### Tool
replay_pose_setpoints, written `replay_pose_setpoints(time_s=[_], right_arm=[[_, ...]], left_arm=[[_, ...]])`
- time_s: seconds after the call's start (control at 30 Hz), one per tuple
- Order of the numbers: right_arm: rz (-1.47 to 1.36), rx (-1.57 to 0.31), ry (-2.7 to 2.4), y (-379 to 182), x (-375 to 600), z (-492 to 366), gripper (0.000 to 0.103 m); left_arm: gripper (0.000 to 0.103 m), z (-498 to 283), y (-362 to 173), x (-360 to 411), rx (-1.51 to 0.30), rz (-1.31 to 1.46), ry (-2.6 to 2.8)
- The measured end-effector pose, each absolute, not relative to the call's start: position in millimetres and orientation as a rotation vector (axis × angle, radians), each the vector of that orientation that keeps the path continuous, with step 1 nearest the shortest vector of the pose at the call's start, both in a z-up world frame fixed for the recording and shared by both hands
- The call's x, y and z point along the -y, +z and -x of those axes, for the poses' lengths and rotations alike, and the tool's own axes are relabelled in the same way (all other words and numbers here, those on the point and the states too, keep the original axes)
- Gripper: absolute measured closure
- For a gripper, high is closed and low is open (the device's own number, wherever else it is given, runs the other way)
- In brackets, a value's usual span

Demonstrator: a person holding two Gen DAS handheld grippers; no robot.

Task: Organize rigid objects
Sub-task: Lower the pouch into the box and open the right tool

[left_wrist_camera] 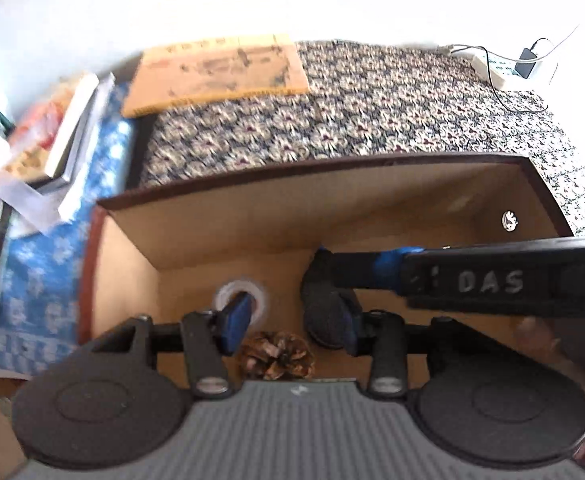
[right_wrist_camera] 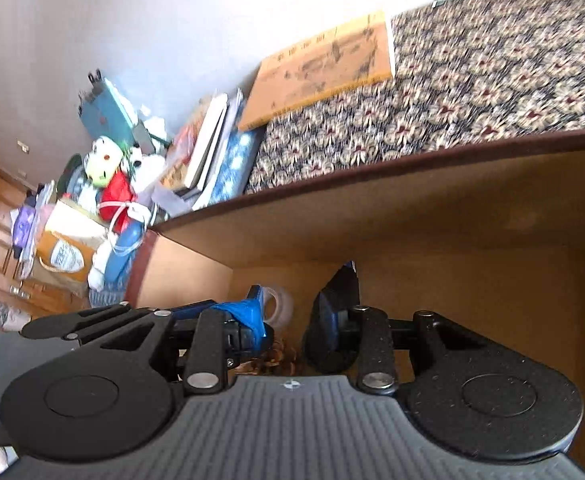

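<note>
1 floral-patterned cloth (left_wrist_camera: 392, 108) covers the surface and carries the most area in both views. On it sits 1 open cardboard box (left_wrist_camera: 300, 184) with a dark brown rim; its inner right wall bears 1 small round white emblem (left_wrist_camera: 509, 221), not legible. Behind the box lies 1 flat tan book (left_wrist_camera: 216, 74) with printed characters along its top edge, too blurred to read. To the left, 1 stack of books (left_wrist_camera: 72, 132) rests on a blue patterned cloth (left_wrist_camera: 40, 272); beyond it the right wrist view shows a heap of toys and bags (right_wrist_camera: 104, 200). 1 white power strip (left_wrist_camera: 492, 66) with cables lies at the far right corner.

Inside the box: 1 roll of clear tape (left_wrist_camera: 241, 300), 1 pine cone (left_wrist_camera: 278, 354) and 1 dark rounded object (left_wrist_camera: 326, 304), unidentified.

The left gripper (left_wrist_camera: 288, 320) stands spread above the pine cone, nothing pinched; its left pad overlaps the tape roll in view. The right gripper (right_wrist_camera: 292, 316) reaches across from the right, its body lettered "DAS" (left_wrist_camera: 490, 282). Whether it pinches the dark object cannot be told; blue tape wraps its fingers (left_wrist_camera: 388, 268).
</note>
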State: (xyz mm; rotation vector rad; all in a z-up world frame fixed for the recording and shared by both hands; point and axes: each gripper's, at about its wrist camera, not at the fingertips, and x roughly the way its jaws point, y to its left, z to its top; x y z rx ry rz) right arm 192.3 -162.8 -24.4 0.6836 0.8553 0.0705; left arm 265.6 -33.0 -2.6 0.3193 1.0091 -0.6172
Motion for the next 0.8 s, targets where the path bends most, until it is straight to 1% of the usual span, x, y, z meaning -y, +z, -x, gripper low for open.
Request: replay_pose_setpoints(time_s=[0.03,0.07,0.13,0.27,0.5,0.6,0.8], right_arm=[[-0.680,-0.840,0.057,-21,161,-187,0.088],[-0.674,-0.825,0.046,-18,159,-183,0.087],[-0.659,-0.793,0.020,-12,153,-172,0.087],[-0.662,-0.740,-0.026,-6,146,-150,0.087],[-0.585,-0.688,-0.106,8,130,-118,0.087],[-0.586,-0.685,-0.119,9,129,-105,0.087],[-0.603,-0.659,-0.113,14,126,-85,0.087]], left_arm=[[0.051,-262,1,31,-0.987,-0.329,-0.607],[0.047,-258,5,29,-0.963,-0.337,-0.595],[0.045,-249,14,25,-0.912,-0.353,-0.569],[0.038,-232,29,15,-0.836,-0.371,-0.530],[0.035,-205,40,-3,-0.769,-0.375,-0.493],[0.031,-194,44,-8,-0.754,-0.373,-0.477],[0.028,-175,49,-14,-0.750,-0.375,-0.446]])
